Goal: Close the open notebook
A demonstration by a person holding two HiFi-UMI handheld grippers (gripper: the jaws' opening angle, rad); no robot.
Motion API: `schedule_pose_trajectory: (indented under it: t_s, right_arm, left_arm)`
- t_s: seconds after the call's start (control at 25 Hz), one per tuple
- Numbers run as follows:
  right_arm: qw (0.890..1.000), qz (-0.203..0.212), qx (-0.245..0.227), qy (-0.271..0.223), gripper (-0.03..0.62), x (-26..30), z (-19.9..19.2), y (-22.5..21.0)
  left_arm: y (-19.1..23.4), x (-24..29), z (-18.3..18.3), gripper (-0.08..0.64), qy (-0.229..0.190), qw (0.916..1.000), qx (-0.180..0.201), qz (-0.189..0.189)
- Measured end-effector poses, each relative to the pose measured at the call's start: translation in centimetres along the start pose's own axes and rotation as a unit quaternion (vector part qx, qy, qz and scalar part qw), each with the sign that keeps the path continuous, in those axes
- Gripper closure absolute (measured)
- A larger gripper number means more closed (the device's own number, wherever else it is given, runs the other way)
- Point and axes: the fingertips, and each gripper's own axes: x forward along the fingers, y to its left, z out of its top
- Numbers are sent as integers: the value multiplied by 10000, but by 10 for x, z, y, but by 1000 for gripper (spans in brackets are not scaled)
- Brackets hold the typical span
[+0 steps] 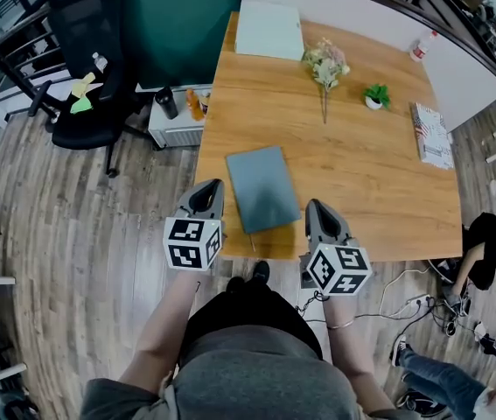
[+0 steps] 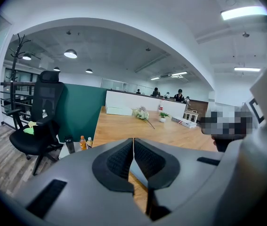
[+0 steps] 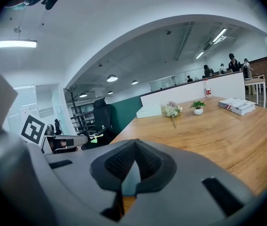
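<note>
Head view: flat grey-blue notebook (image 1: 263, 188) looks shut on wooden surface (image 1: 361, 173), near edge, between my left tongs (image 1: 207, 189) and right tongs (image 1: 317, 208), both pressed together, empty. I'd only check cover lies flat.

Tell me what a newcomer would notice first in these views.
First, the flat slate-blue notebook, already closed, lying at the near edge of the long light-wood table. Flanking it are the left claw and right claw, both shut and empty, each carrying a black-and-white marker cube. Farther up the table lies a bunch of pale flowers beside a small green potted plant.
</note>
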Motion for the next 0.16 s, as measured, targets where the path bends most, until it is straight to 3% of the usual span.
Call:
schedule_pose_trajectory:
  t_s: [0.16]
  right_arm:
    - [9999,58,-58,-93,589,-1,2,1]
  left_arm:
    - [-1,0,-3,534,-8,10000,-15,-9]
